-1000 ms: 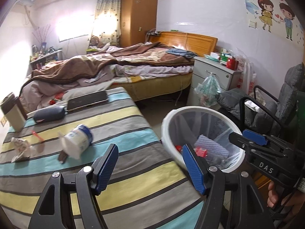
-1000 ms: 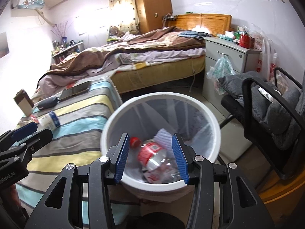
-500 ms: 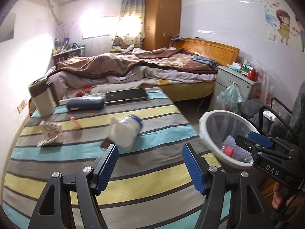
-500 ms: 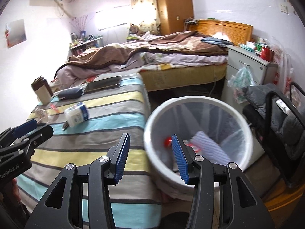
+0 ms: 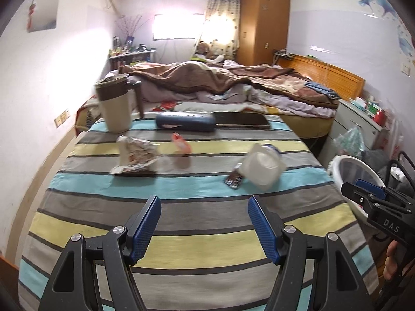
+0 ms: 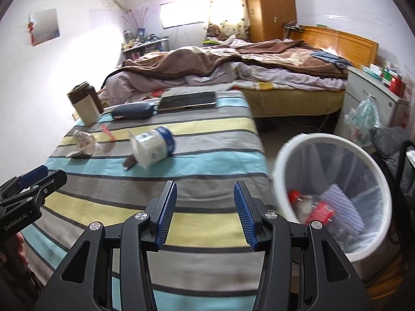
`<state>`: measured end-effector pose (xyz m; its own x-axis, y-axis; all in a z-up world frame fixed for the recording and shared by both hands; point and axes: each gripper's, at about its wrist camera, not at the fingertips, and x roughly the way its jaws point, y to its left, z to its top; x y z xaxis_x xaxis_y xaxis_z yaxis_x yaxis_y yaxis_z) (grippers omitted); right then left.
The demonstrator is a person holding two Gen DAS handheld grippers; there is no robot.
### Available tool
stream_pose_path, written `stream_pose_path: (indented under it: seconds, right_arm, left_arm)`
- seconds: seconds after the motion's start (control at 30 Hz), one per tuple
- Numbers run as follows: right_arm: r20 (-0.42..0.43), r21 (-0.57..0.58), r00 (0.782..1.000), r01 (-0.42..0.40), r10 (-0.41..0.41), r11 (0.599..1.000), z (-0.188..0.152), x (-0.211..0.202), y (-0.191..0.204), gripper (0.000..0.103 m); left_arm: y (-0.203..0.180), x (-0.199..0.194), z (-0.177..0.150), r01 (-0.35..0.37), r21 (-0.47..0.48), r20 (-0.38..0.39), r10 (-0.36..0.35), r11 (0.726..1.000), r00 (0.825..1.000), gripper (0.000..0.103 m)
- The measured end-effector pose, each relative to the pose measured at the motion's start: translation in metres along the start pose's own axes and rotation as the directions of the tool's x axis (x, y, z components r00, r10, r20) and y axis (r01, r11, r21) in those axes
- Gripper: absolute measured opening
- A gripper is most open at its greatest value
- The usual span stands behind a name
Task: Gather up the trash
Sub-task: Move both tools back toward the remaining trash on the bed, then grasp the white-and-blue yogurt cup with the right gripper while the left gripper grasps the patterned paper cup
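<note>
Striped desk beside a bed: your left gripper and right gripper both hover part-open and empty. Tipped white cup lies mid-desk, crumpled wrapper far left, bin right. Step: reaching; next, straddle the cup.

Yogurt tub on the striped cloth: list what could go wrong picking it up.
1. The yogurt tub lies tipped on its side; it may roll or spill leftovers when squeezed.
2. The small dark wrapper touches its mouth and could get dragged or left behind.
3. The bin stands off the table's edge; a careless carry could miss it.
</note>
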<state>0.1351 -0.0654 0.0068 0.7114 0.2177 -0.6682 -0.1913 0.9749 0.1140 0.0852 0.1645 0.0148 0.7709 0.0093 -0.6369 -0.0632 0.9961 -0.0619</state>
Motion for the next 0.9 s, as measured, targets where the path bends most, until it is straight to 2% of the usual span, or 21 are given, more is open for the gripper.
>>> stream_pose_path:
  seconds: [0.13, 0.33, 0.5, 0.6, 0.83, 0.9]
  right_arm:
    - [-0.019, -0.025, 0.999, -0.028, 0.028, 0.999, 0.001, 0.009, 0.016, 0.053]
    - [-0.033, -0.054, 0.998, -0.047, 0.045, 0.997, 0.007, 0.026, 0.037, 0.053]
    - [-0.030, -0.032, 0.996, -0.081, 0.080, 0.996, 0.011, 0.036, 0.047, 0.055]
    - [-0.030, -0.012, 0.998, -0.064, 0.064, 0.998, 0.014, 0.045, 0.050, 0.061]
    - [-0.004, 0.018, 0.998, -0.070, 0.070, 0.997, 0.024, 0.058, 0.055, 0.061]
    - [-0.016, 0.011, 0.999, -0.041, 0.042, 0.999, 0.025, 0.065, 0.057, 0.061]
  left_arm:
    - [0.024, 0.002, 0.000, -0.024, -0.029, 0.001, 0.024, 0.999, 1.000, 0.069]
    - [0.058, 0.016, 0.003, -0.055, -0.066, -0.021, 0.054, 0.996, 0.998, 0.069]
    - [0.078, 0.032, 0.012, -0.037, -0.066, -0.053, 0.034, 0.997, 0.998, 0.069]
    - [0.089, 0.043, 0.020, -0.029, -0.080, -0.069, 0.024, 0.996, 0.997, 0.069]
    - [0.101, 0.063, 0.039, -0.024, -0.050, -0.036, 0.022, 0.998, 0.999, 0.069]
    - [0.105, 0.076, 0.043, -0.027, -0.047, -0.064, 0.024, 0.999, 0.998, 0.073]
